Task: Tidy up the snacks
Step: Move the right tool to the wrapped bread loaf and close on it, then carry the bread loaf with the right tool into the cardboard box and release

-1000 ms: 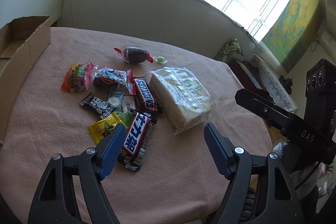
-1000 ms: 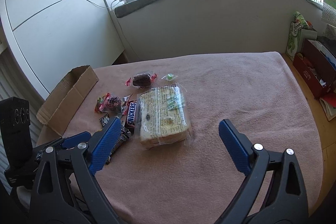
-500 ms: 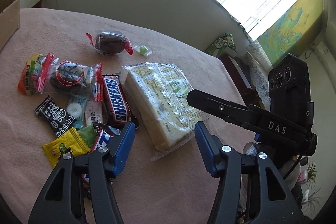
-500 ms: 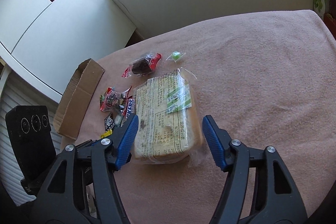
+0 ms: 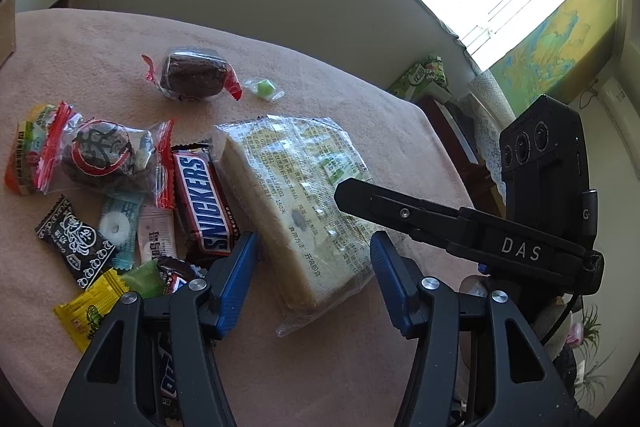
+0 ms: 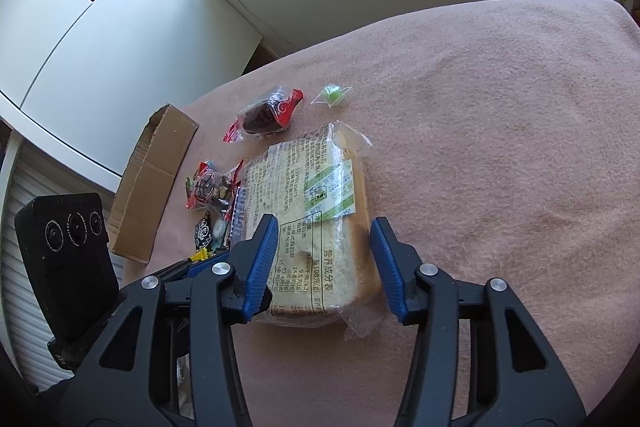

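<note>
A bagged loaf of sliced bread (image 5: 296, 195) lies on the pink cloth; it also shows in the right wrist view (image 6: 316, 223). My left gripper (image 5: 312, 263) is open, its fingers either side of the loaf's near end, above it. My right gripper (image 6: 324, 247) is open too and straddles the same near end. Left of the loaf lie a Snickers bar (image 5: 202, 203), a red-edged dark cake packet (image 5: 102, 155), a black sweet packet (image 5: 74, 243), a yellow packet (image 5: 90, 311) and more small sweets. A wrapped brown cake (image 5: 192, 75) and a green candy (image 5: 264, 87) lie beyond.
A cardboard box (image 6: 154, 175) stands open at the table's left edge. The right gripper's body (image 5: 472, 231) crosses the left wrist view over the loaf's right side. A wall and window sill run behind the table. The cloth (image 6: 500, 131) stretches to the right.
Both grippers have moved forward and down toward the loaf, and both have narrowed around its near end. The snacks have not moved.
</note>
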`<move>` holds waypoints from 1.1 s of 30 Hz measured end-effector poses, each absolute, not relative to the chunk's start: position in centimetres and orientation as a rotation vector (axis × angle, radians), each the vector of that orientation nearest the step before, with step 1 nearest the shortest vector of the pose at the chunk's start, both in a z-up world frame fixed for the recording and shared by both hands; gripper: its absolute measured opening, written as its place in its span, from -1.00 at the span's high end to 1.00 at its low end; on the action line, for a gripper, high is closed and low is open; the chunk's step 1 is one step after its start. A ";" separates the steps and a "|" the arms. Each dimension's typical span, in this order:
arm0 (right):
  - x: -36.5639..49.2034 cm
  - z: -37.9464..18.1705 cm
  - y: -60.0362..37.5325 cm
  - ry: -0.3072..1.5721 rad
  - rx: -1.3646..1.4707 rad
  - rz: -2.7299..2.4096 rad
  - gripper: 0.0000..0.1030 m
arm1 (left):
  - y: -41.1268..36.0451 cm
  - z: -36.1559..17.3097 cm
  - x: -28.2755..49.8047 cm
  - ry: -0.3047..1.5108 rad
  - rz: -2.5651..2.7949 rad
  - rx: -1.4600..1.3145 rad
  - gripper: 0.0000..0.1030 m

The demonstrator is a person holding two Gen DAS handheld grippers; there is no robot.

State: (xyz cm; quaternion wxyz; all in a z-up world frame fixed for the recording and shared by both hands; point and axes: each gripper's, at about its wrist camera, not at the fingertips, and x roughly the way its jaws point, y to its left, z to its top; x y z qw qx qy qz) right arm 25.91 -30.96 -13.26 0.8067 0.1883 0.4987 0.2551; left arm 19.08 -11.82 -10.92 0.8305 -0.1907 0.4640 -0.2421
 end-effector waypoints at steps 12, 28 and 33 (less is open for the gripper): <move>24.7 -11.5 -30.2 1.036 0.363 0.538 0.15 | -12.0 -9.5 18.0 0.932 -0.515 -0.327 -0.09; 21.4 -5.4 -25.7 0.956 0.300 0.573 0.15 | -5.5 -5.8 13.7 0.812 -0.496 -0.344 -0.08; 20.8 -3.7 -22.1 0.938 0.265 0.610 0.15 | -2.8 -4.8 12.5 0.773 -0.460 -0.357 -0.08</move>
